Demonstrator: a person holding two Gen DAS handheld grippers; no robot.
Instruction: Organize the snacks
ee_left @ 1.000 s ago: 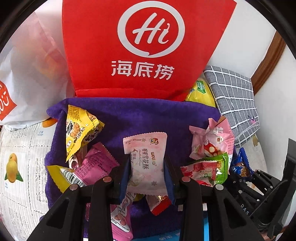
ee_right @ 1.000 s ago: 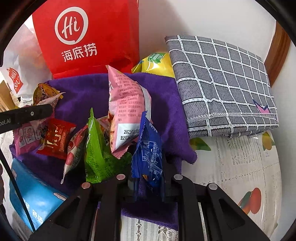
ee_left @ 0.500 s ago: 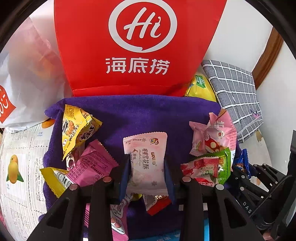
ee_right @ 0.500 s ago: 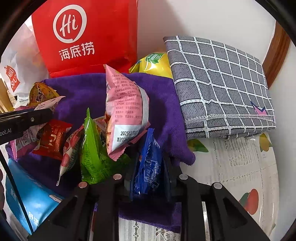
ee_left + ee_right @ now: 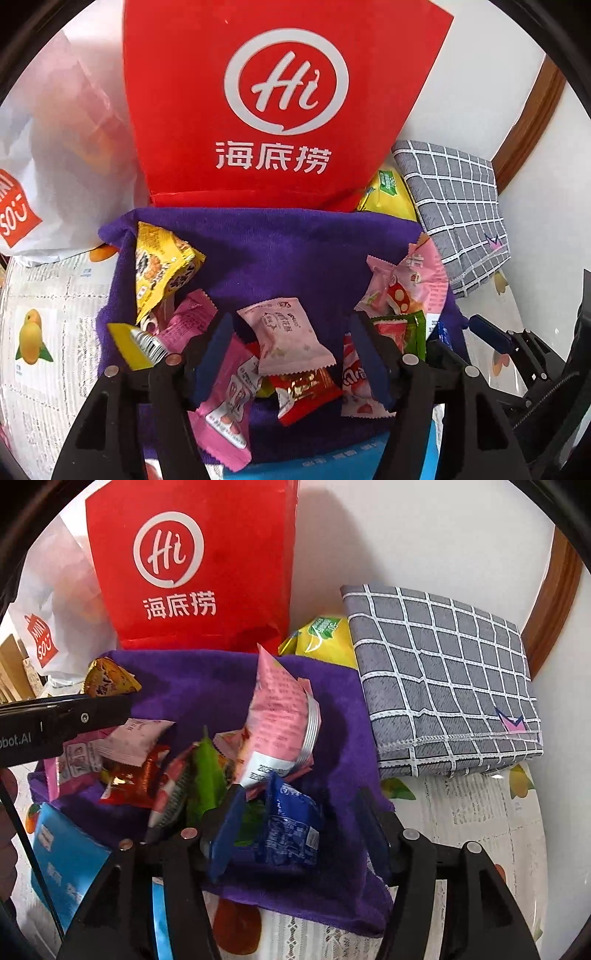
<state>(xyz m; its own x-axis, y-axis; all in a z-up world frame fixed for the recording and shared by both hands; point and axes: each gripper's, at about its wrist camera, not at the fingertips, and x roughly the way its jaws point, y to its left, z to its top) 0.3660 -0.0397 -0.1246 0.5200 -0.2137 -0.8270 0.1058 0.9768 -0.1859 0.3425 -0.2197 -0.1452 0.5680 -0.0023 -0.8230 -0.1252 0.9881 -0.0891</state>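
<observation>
Both packets freed since before, left gripper (image 5: 291, 343) jaws opening around pale pink packet (image 5: 286, 338), untouched, right gripper (image 5: 299, 827) jaws opening, blue packet (image 5: 291, 829) loose between them on purple towel (image 5: 207, 686)

One red bag (image 5: 280, 110), one purple towel (image 5: 295, 251), one checked cloth (image 5: 443, 672)

towel (image 5: 295, 251): solid purple
paper bag (image 5: 288, 99): red, white circular logo and white characters
folded cloth (image 5: 443, 675): grey, white grid lines
tablecloth (image 5: 48, 295): white, newsprint pattern, yellow fruit motifs
released packet (image 5: 291, 336): pale pink
second released packet (image 5: 291, 830): blue
corner packet (image 5: 159, 266): yellow, dark print
box (image 5: 62, 864): light blue
</observation>
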